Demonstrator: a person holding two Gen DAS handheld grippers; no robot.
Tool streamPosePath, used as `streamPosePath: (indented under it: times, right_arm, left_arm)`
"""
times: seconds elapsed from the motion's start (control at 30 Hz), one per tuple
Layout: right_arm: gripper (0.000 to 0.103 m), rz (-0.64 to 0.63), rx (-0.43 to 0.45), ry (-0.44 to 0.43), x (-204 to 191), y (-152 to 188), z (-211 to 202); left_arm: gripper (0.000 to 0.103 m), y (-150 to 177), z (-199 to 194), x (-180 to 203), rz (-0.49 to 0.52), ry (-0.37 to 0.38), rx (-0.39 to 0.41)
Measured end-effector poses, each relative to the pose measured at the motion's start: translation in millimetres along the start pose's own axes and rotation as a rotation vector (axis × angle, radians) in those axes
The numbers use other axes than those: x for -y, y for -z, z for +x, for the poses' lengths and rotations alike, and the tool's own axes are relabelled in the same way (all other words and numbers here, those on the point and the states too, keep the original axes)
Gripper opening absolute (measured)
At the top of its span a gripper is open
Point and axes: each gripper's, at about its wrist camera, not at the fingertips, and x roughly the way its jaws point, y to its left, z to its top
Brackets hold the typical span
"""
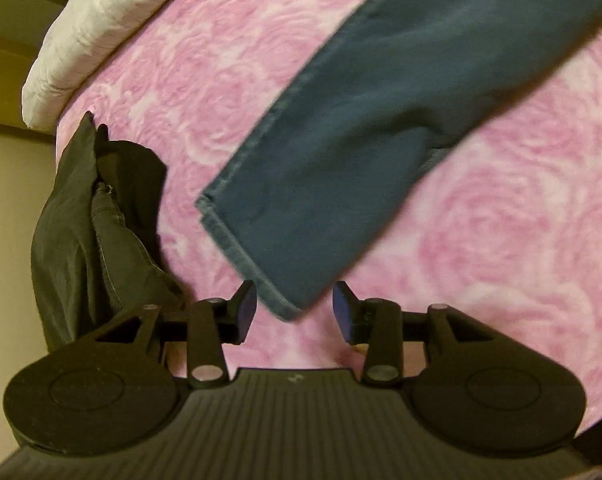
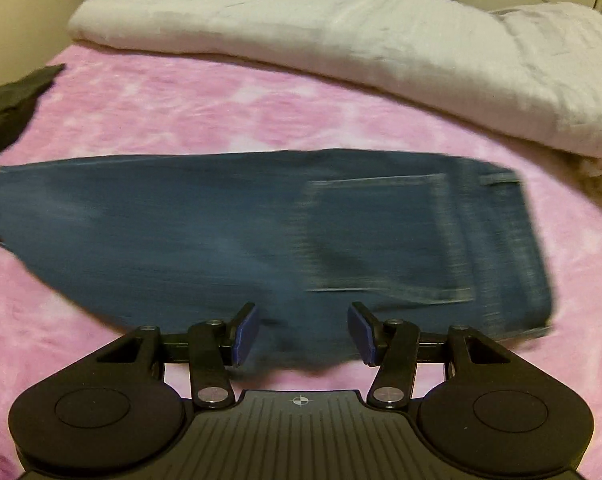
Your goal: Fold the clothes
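Note:
Blue jeans lie folded lengthwise on the pink rose-patterned bedspread. In the left wrist view the leg hem runs down to my left gripper. Its blue pads stand apart, with the hem corner between them but not pinched. In the right wrist view the jeans stretch across the bed, back pocket and waistband to the right. My right gripper hovers open over the near edge of the seat, with nothing held.
A heap of dark clothes hangs at the bed's left edge, also seen as dark clothes at far left. A folded white duvet lies along the far side of the bed. Pink bedspread shows between duvet and jeans.

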Motion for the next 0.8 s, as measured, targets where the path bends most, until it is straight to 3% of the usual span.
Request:
streamPosePath:
  times: [0.23, 0.33, 0.47, 0.53, 0.57, 0.63, 0.73, 0.8]
  right_arm:
    - [0.053, -0.169, -0.018, -0.008, -129.5, -10.7, 22.1]
    - [0.053, -0.147, -0.033, 0.017, -164.3, -21.5, 41.5]
    - [0.053, -0.098, -0.094, 0.019, -200.6, -39.5, 81.7]
    - [0.053, -0.109, -0.089, 0.001, -220.3, -51.9, 94.4]
    - [0.053, -0.118, -0.092, -0.003, -226.8, -56.3, 97.9]
    - [0.053, -0.152, -0.096, -0.007, -241.1, -65.2, 105.7]
    - [0.053, -0.203, -0.086, 0.002, -252.3, -74.1, 108.0]
    - [0.053, -0.210, -0.076, 0.018, -253.6, -75.4, 108.3]
  left_arm:
    - [0.037, 4.7, 69.9, -75.2, 0.061, 0.122, 0.144]
    - [0.036, 17.2, 105.1, -101.7, 0.113, 0.192, 0.190]
    - [0.035, 13.0, 144.3, -120.3, 0.165, 0.333, 0.163]
    - [0.026, 11.0, 157.0, -122.6, 0.177, 0.399, 0.153]
    - [0.014, 10.9, 156.8, -123.9, 0.194, 0.407, 0.158]
    - [0.010, 8.3, 154.0, -134.5, 0.204, 0.430, 0.173]
    - [0.009, -0.1, 147.3, -172.2, 0.114, 0.463, 0.212]
    - [0.009, -4.7, 152.5, -178.7, 0.117, 0.457, 0.222]
